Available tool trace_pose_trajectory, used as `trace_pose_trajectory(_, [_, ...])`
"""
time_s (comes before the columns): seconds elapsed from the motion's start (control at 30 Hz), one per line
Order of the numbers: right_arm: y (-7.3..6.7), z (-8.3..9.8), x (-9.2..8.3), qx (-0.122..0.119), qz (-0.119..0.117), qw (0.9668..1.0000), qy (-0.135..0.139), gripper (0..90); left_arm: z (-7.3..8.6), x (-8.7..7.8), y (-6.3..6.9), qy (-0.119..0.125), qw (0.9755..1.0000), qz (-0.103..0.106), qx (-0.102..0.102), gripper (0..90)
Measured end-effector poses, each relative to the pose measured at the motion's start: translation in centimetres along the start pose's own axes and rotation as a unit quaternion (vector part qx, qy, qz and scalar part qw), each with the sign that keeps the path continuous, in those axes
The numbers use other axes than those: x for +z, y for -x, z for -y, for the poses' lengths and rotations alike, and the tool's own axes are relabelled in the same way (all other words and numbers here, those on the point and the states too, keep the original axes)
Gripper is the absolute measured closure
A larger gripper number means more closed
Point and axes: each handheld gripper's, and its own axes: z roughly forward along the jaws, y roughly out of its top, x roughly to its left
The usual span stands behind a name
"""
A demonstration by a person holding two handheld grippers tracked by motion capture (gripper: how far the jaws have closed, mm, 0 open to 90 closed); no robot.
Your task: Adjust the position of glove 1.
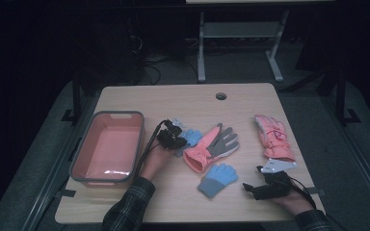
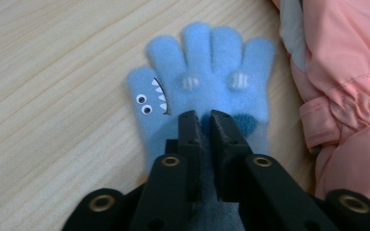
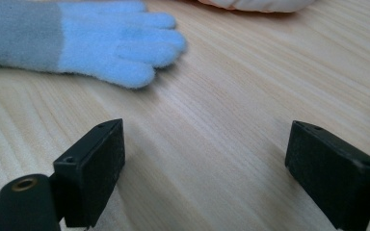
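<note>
Left gripper (image 2: 203, 118) jaws nearly shut, pinching the shark glove (image 2: 207, 82) by its cuff for a flat lift off the table (image 2: 53, 72), likely toward the bin (image 1: 107, 144); right gripper (image 3: 204, 159) jaws wide open, empty.

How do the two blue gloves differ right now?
The shark-face glove sits pinched at its palm in the left gripper, next to the tub; the plain glove lies free on the table, ahead of the open right gripper. The shark-face glove shows eyes and teeth; the plain glove shows none. Both are fuzzy, light blue, grey-cuffed.
</note>
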Motion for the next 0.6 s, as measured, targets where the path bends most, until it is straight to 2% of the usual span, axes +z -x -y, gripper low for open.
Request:
trace_pose_trajectory(0.07, [0.0,0.0,0.0,0.000,0.000,1.0000,0.000,13.2,0.0,-0.1,-0.1,0.000,1.0000,0.003,-0.005,85.7])
trace_pose_trajectory(0.17, [0.0,0.0,0.0,0.001,0.000,1.0000,0.000,13.2,-0.1,-0.6,-0.5,0.017,0.9995,0.005,-0.025,86.8])
trace_pose_trajectory(0.27, [0.0,0.0,0.0,0.000,0.000,1.0000,0.000,13.3,-0.4,-1.8,-1.0,0.033,0.9987,-0.003,-0.038,87.0])
trace_pose_trajectory(0.37, [0.0,0.0,0.0,0.001,0.000,1.0000,0.000,13.3,-0.7,-3.0,-1.3,0.050,0.9975,-0.001,-0.051,87.0])
trace_pose_trajectory(0.6, [0.0,0.0,0.0,0.001,0.000,1.0000,0.000,13.3,-1.2,-5.4,-0.8,0.063,0.9969,0.016,-0.045,86.9])
